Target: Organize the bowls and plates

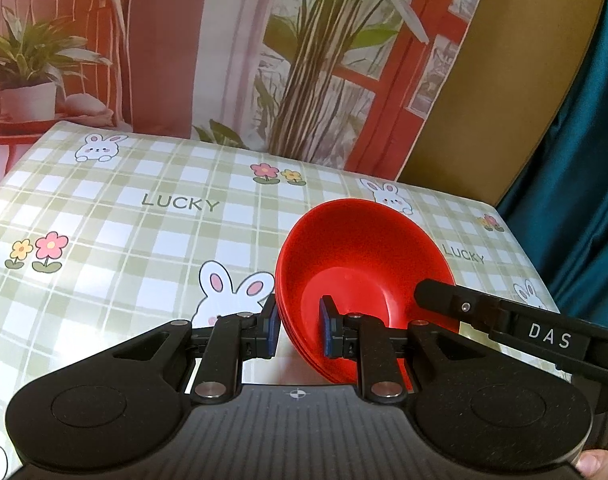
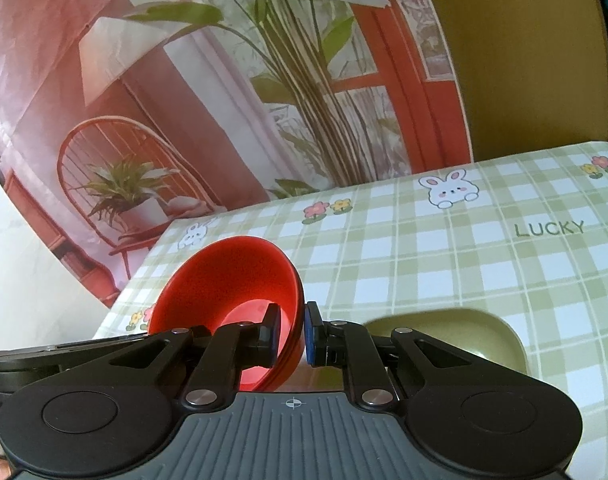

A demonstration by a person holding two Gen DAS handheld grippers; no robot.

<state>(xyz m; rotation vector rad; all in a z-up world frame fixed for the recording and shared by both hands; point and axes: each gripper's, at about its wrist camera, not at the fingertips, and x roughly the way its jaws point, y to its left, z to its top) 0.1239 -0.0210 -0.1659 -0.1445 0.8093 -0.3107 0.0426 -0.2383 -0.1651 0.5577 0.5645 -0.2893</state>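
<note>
A stack of red bowls (image 1: pixel 364 264) is held tilted above the table. My left gripper (image 1: pixel 299 326) is shut on its left rim, one finger outside and one inside. My right gripper (image 2: pixel 289 332) is shut on the opposite rim of the same red bowls (image 2: pixel 227 276); its finger also shows in the left wrist view (image 1: pixel 504 316) at the right. A green dish (image 2: pixel 464 332) with rounded corners lies on the table just right of and below my right gripper, partly hidden by it.
The table carries a green checked cloth (image 1: pixel 143 216) with rabbits and flowers. A printed backdrop (image 1: pixel 223 48) of plants and a chair stands behind the far edge. A teal curtain (image 1: pixel 584 180) hangs at the right.
</note>
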